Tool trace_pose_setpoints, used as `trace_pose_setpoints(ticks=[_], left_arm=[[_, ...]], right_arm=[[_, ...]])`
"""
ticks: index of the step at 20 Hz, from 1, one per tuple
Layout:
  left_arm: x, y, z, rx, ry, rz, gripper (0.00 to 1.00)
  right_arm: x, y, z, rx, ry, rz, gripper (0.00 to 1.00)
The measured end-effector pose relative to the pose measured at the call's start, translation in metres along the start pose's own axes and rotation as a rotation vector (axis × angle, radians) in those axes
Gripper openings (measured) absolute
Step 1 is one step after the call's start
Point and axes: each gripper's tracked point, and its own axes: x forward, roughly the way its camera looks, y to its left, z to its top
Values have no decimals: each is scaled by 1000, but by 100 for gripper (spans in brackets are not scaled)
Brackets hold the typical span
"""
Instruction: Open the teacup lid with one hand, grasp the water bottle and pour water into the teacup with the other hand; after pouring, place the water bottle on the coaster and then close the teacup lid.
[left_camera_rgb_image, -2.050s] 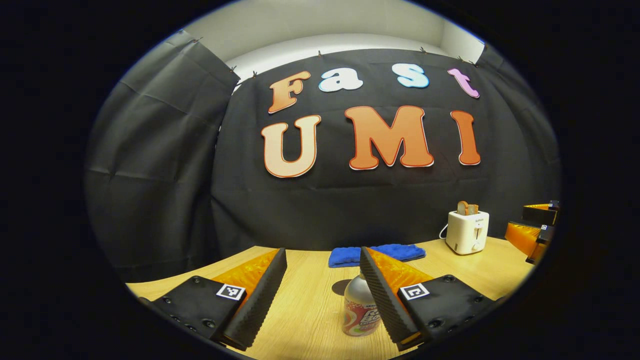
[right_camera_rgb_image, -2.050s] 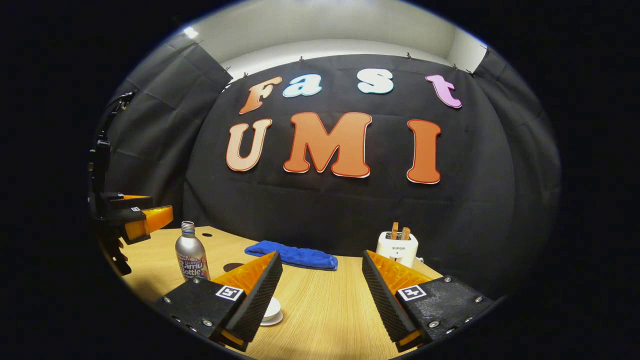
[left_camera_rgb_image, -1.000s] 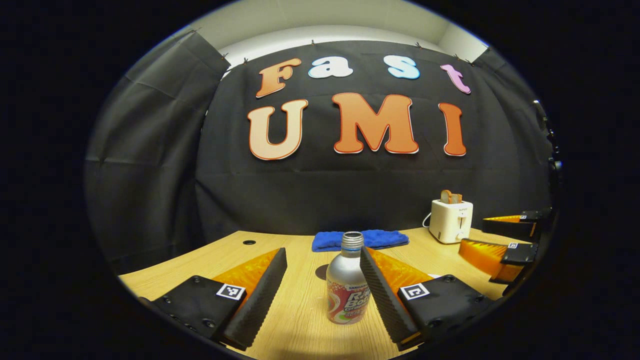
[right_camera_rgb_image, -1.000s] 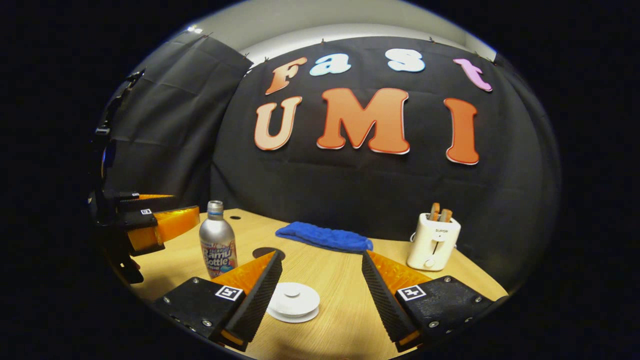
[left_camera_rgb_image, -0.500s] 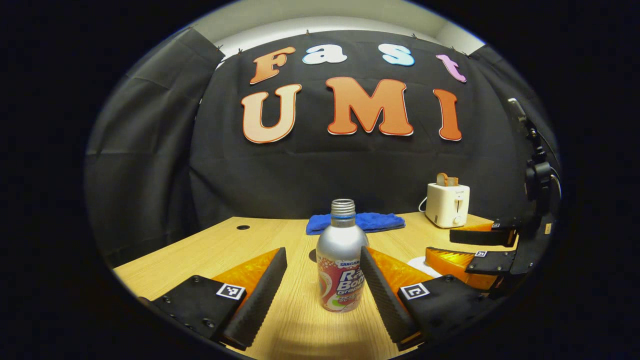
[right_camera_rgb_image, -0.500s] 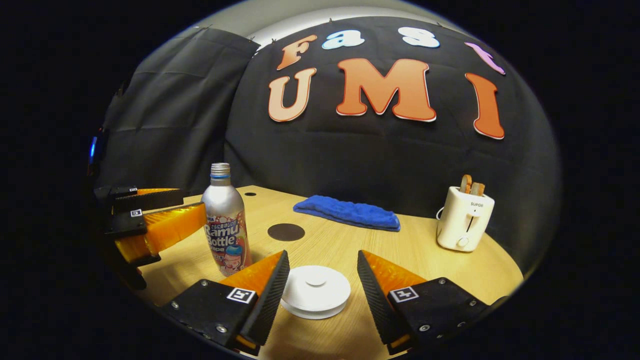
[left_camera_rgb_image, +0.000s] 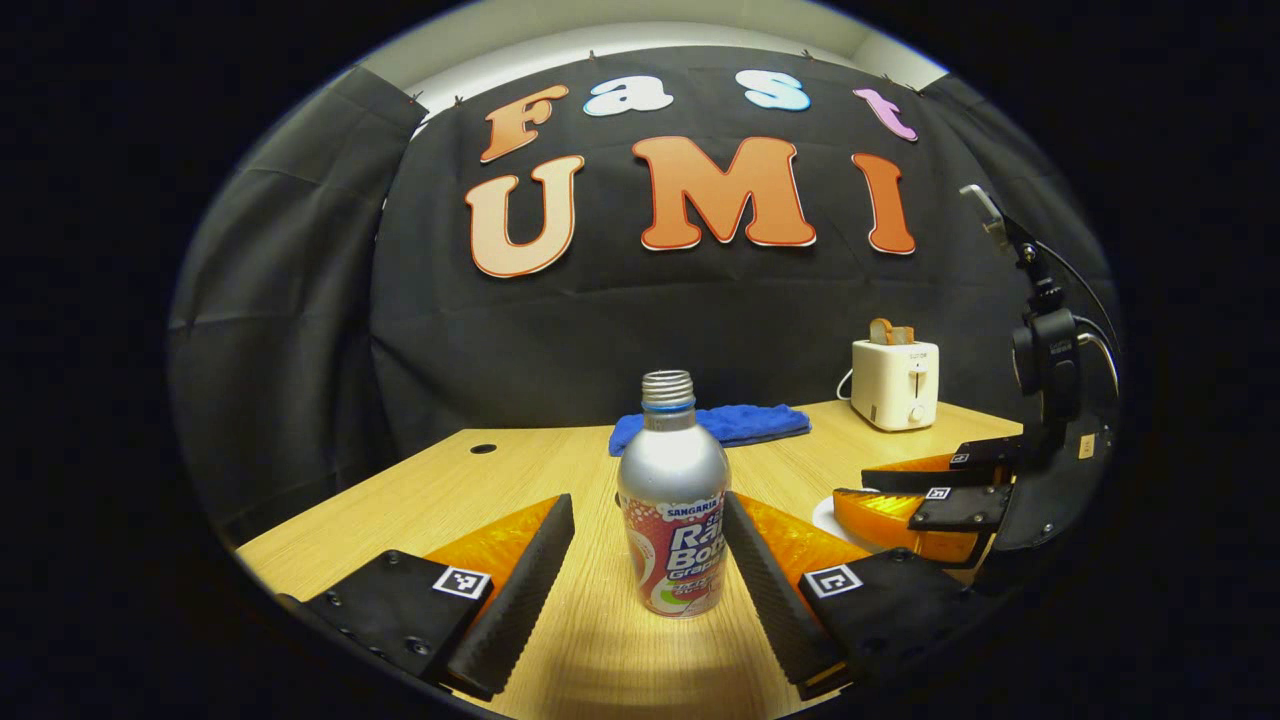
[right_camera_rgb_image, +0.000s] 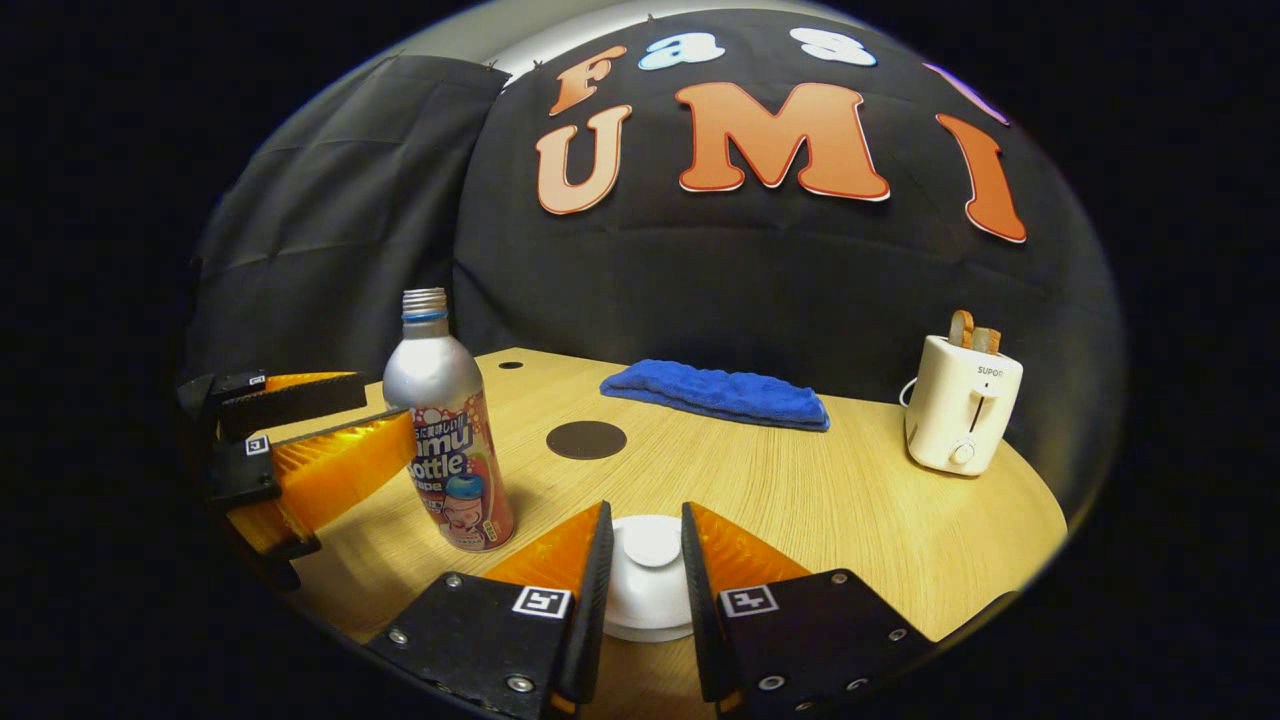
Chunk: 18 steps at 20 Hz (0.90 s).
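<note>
teacup lid (right_camera_rgb_image: 648, 575), round, its knob between the narrowed right gripper (right_camera_rgb_image: 642, 560); metal bottle (left_camera_rgb_image: 672, 505) inside the wide left gripper (left_camera_rgb_image: 648, 560).

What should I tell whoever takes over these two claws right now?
Left claw: open, straddling the upright water bottle, not gripping yet.
Right claw: fingers narrowed around the knob of the teacup lid; contact can't be confirmed.
Coaster: bare, beyond the bottle on the table.
Done: nothing; lid on, bottle standing.
Left: lift lid, grip bottle, pour, set bottle on coaster, close lid.
</note>
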Motion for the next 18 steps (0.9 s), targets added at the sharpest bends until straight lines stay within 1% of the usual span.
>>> trace_pose_setpoints(ticks=[1,2,3,4,5,8,10,11,14,18], left_arm=[[1,-1,-1,-2,2,-2,99],[2,-1,-1,-4,4,-4,100],[2,-2,-2,-5,7,-6,93],[3,-4,-2,-8,10,-10,98],[4,-4,-4,-12,13,-13,98],[8,-8,-10,-21,31,-17,98],[10,-7,-15,-25,47,-17,100],[11,-7,-19,-28,56,-16,98],[14,-8,-23,-36,65,-21,99],[22,-12,-30,-49,90,-33,99]], right_arm=[[-2,1,1,-10,1,4,36],[-1,-1,3,-16,-3,0,35],[-2,-3,2,-8,4,-8,30],[0,-4,1,3,4,-2,26],[1,-4,1,15,8,1,24],[-1,-5,3,60,8,10,21],[-2,-12,11,73,-15,-7,21],[-2,-15,13,83,-19,-11,19],[-7,-21,17,113,-26,-15,19],[-21,-41,31,120,-66,-57,19]])
